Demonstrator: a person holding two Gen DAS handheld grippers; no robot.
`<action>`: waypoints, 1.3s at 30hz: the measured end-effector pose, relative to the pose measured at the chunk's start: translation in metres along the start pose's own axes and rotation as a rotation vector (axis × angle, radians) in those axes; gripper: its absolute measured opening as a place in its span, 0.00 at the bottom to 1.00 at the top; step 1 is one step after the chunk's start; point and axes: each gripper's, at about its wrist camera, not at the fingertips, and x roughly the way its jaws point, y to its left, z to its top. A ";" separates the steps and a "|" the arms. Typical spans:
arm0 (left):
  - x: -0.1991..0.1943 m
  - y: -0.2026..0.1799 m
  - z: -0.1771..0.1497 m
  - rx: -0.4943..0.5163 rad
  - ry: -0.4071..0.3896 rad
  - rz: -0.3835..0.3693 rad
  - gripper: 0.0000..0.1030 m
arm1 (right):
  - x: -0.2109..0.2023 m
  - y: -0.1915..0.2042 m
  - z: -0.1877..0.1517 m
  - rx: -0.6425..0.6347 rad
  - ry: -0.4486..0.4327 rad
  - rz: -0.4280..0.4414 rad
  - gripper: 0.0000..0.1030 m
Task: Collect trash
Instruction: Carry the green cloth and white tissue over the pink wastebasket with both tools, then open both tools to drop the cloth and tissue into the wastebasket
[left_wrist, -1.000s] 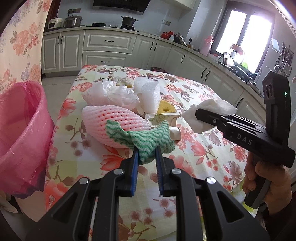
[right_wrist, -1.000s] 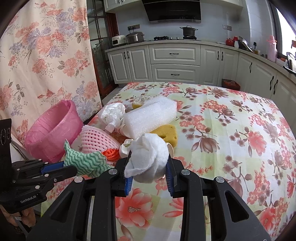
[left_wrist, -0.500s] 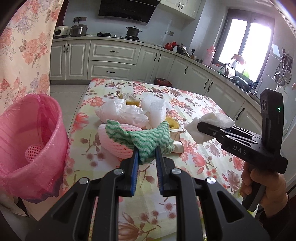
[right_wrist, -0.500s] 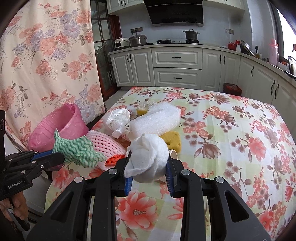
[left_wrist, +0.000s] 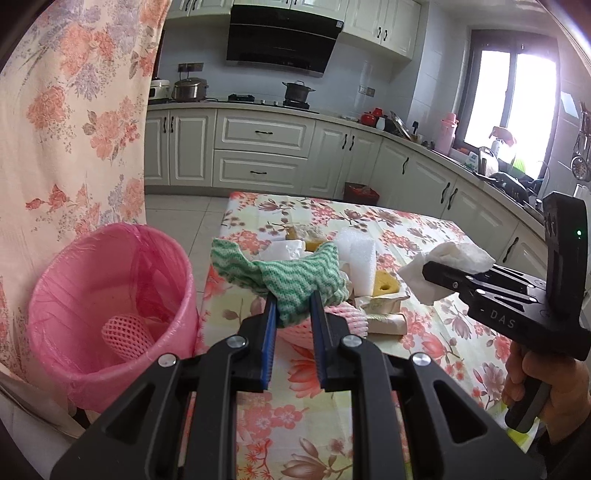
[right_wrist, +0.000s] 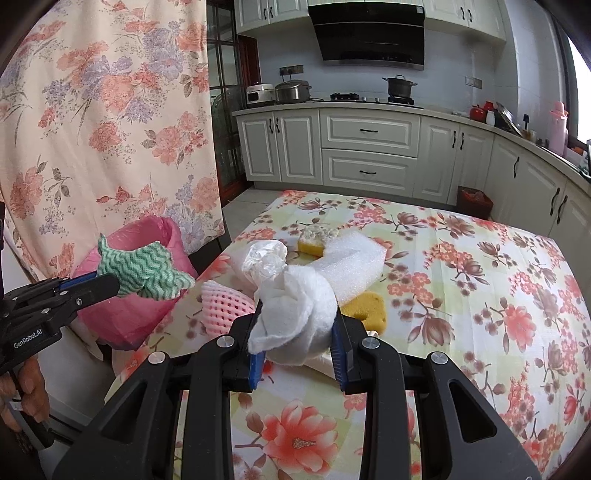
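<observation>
Trash is found in three places: gripped in both tools, lying on the table, and already inside the bin.

Left wrist view: the left gripper (left_wrist: 293, 308) is seen clamped narrowly on a crumpled green-and-white wavy-patterned cloth (left_wrist: 295, 275), which is held clear above the floral-clothed table (left_wrist: 424, 354). A pink plastic-lined waste bin (left_wrist: 66, 295) stands at nine o'clock of the jaws, just beside the table edge; one pink foam fruit net (left_wrist: 127, 332) is noted at its bottom. The cloth is judged to be held high so that it can be carried over the bin rim. At three o'clock the right gripper (left_wrist: 428, 269) is seen, carried by a hand (left_wrist: 532, 376), with a crumpled white paper tissue (left_wrist: 443, 266) nipped at its tip. Beyond the cloth, at twelve o'clock, a white foam block (left_wrist: 360, 254), a yellow sponge (left_wrist: 384, 284) and a second pink foam net (left_wrist: 347, 315) lie on the table uncollected.

Right wrist view: the right gripper (right_wrist: 297, 356) is closed on the white tissue (right_wrist: 299, 314), the wad bulging between and above the blue pads, clear of the table. At nine o'clock the left gripper (right_wrist: 107, 286) is seen holding the green cloth (right_wrist: 144, 271) directly in front of the bin (right_wrist: 122, 317). A crumpled clear plastic bag (right_wrist: 266, 258), the foam block (right_wrist: 354, 262), the yellow sponge (right_wrist: 365, 304) and the pink net (right_wrist: 225, 302) are clustered at twelve o'clock. Both pieces are judged to be held ready for dropping, the cloth being nearer the bin.
</observation>
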 end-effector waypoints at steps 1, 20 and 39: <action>-0.002 0.003 0.001 -0.007 -0.006 0.006 0.17 | 0.000 0.003 0.002 -0.005 -0.003 0.003 0.28; -0.026 0.070 0.015 -0.074 -0.052 0.285 0.17 | 0.025 0.078 0.032 -0.094 -0.012 0.094 0.28; -0.040 0.125 0.019 -0.127 -0.058 0.378 0.17 | 0.060 0.138 0.053 -0.159 0.014 0.168 0.28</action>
